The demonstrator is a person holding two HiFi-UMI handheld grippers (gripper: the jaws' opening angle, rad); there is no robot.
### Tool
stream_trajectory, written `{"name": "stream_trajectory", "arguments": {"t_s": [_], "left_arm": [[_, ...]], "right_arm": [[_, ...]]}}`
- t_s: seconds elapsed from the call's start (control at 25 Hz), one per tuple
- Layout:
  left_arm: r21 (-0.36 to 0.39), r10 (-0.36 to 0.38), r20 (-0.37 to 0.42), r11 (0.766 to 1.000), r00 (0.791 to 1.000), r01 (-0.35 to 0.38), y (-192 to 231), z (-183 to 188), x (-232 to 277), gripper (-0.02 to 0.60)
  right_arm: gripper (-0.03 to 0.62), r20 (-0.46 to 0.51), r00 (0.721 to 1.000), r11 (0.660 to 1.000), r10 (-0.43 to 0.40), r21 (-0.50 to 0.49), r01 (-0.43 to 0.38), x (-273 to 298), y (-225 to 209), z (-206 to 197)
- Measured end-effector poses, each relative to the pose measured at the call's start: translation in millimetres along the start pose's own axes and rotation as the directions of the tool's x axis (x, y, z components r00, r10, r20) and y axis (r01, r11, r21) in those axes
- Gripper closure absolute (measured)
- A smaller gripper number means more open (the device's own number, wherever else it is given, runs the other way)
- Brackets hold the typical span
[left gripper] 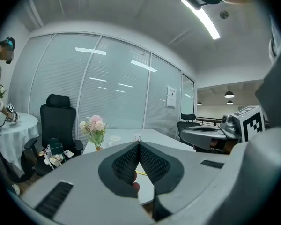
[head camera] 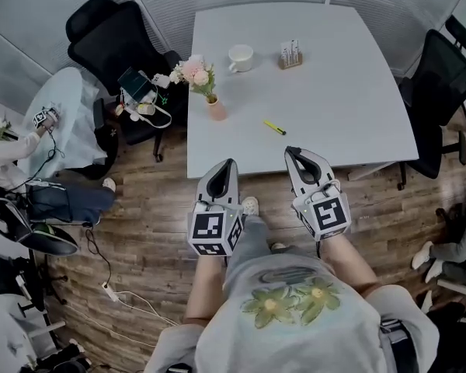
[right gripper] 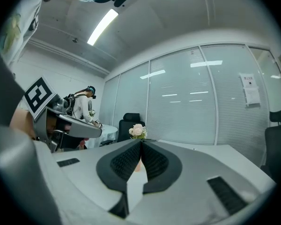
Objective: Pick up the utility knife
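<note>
left gripper (head camera: 231, 163), right gripper (head camera: 290, 152) closed, empty

White table (head camera: 334, 84) holds a vase of pink flowers (head camera: 204, 84) at its left edge, with 1 white cup (head camera: 240, 57) and a small rack (head camera: 290, 55) farther back.

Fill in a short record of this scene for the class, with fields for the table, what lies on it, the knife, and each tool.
surface: white table
on it: utility knife, mug, vase of flowers, small rack
knife state: yellow, lying flat near the table's near edge, untouched, just ahead of both tools
left tool: jaws together, nothing held, by the table's near edge
right tool: jaws together, nothing held, by the table's near edge
task stage: knife not yet picked up
</note>
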State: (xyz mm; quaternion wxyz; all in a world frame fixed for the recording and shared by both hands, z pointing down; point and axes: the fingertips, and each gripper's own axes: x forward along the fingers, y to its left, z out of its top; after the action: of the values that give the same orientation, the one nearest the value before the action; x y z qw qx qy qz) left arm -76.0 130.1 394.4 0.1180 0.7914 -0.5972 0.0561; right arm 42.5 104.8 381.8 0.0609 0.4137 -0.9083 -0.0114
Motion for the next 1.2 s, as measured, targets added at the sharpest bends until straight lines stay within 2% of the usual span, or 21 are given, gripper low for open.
{"name": "stream_trajectory", "arguments": {"t_s": [0.32,0.6,1.0,1.2], "left_arm": [[-0.013,-0.018,-0.002,1.000,1.000,0.018,45,19,48,0.581],[-0.030,-0.057,-0.005,0.998,0.998,0.057,75,29,81,0.581],[-0.050,-0.166,-0.046,0.985,0.985,0.164,104,21,128,0.581],[-0.020,-0.202,-0.082,0.979,0.976,0.202,116,10,146,0.581]], "right_arm": [[0.585,0.003,1.000,1.000,-0.021,-0.015,0.021,58,-30,10],[0.433,0.005,1.000,1.000,-0.010,-0.027,0.010,98,-37,19],[0.405,-0.045,0.998,0.998,-0.052,-0.038,0.051,146,-51,1],[0.405,-0.095,0.993,0.997,-0.066,-0.042,0.062,164,-54,-16]]}}
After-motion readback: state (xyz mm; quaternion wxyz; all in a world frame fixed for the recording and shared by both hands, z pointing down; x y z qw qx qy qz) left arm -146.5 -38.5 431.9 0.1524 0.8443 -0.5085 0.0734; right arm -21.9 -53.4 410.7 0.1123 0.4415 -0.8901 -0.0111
